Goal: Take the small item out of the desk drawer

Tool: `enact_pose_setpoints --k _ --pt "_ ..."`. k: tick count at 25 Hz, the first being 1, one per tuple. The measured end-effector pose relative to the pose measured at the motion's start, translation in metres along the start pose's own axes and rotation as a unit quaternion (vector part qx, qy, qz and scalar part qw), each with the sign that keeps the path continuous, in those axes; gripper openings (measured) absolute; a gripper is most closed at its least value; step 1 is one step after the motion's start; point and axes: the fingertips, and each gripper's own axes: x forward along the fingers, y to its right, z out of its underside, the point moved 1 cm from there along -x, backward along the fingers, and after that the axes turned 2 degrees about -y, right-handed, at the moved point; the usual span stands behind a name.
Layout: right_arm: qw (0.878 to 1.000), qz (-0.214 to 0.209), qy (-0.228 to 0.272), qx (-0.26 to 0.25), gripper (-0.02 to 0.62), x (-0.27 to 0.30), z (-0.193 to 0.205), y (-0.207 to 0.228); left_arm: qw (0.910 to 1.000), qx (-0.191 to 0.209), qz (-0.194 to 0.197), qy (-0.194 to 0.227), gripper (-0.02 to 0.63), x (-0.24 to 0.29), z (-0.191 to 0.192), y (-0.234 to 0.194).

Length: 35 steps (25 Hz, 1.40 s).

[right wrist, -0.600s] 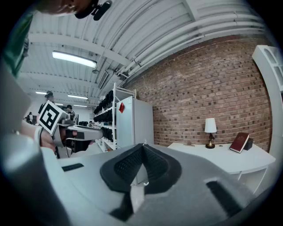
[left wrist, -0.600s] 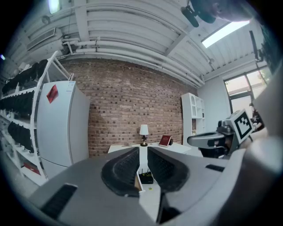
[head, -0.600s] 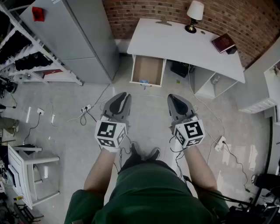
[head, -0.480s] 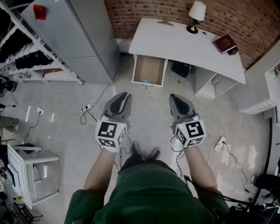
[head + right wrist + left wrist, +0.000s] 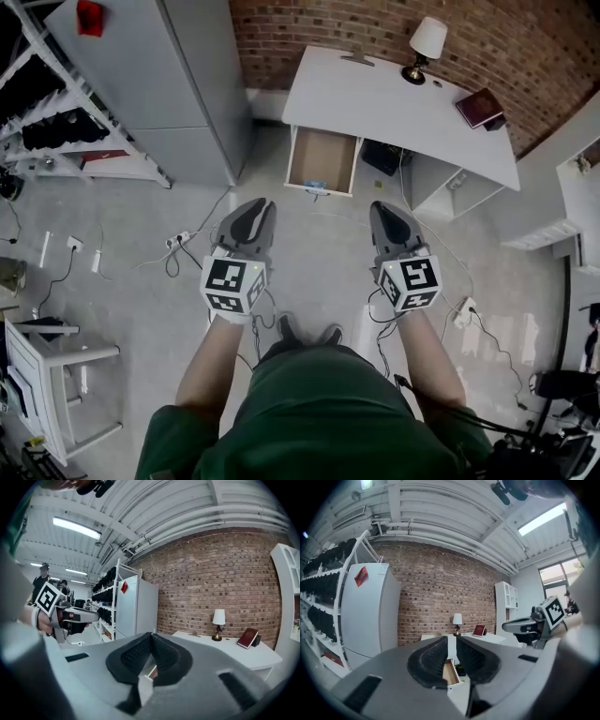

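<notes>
A white desk point(image 5: 394, 98) stands against the brick wall, with its drawer point(image 5: 321, 150) pulled open. At the drawer's front edge lies a small blue item point(image 5: 316, 185). Both grippers hang over the floor, well short of the desk, and point at it. My left gripper point(image 5: 258, 206) is below the drawer; its jaws stand a narrow gap apart with nothing between them point(image 5: 451, 641), and the drawer point(image 5: 451, 674) shows through the gap. My right gripper point(image 5: 384, 210) is to the drawer's right; its pads meet at the tips point(image 5: 151, 637) and hold nothing.
A lamp point(image 5: 427, 42) and a red book point(image 5: 478, 106) are on the desk. A grey cabinet point(image 5: 178, 84) and a shelving rack point(image 5: 56, 122) stand at the left. Cables point(image 5: 183, 244) and a power strip point(image 5: 466, 309) lie on the floor. A white chair point(image 5: 47, 375) is at the lower left.
The desk and its open drawer have slid slightly down in the head view, a little nearer. Both grippers keep about the same place and pose.
</notes>
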Motion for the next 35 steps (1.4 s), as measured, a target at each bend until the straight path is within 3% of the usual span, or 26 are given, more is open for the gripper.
enact_pose_setpoints --k 8,17,25,35 --pt "0.999 0.021 -0.005 -0.033 0.003 0.036 -0.018 -0.031 0.9998 -0.008 0.01 0.016 0.051 -0.004 -0.005 -0.061" --pt "0.999 0.024 -0.014 -0.044 0.003 0.058 -0.022 -0.052 0.9995 -0.023 0.015 0.015 0.052 -0.005 0.002 -0.088" --pt "0.999 0.023 -0.017 -0.033 0.003 0.08 -0.01 -0.041 0.9996 -0.025 0.014 0.005 0.052 0.017 0.012 -0.095" --pt "0.999 -0.001 -0.015 -0.034 0.003 0.134 -0.003 0.005 0.9999 -0.013 -0.008 -0.005 0.051 0.079 0.007 -0.107"
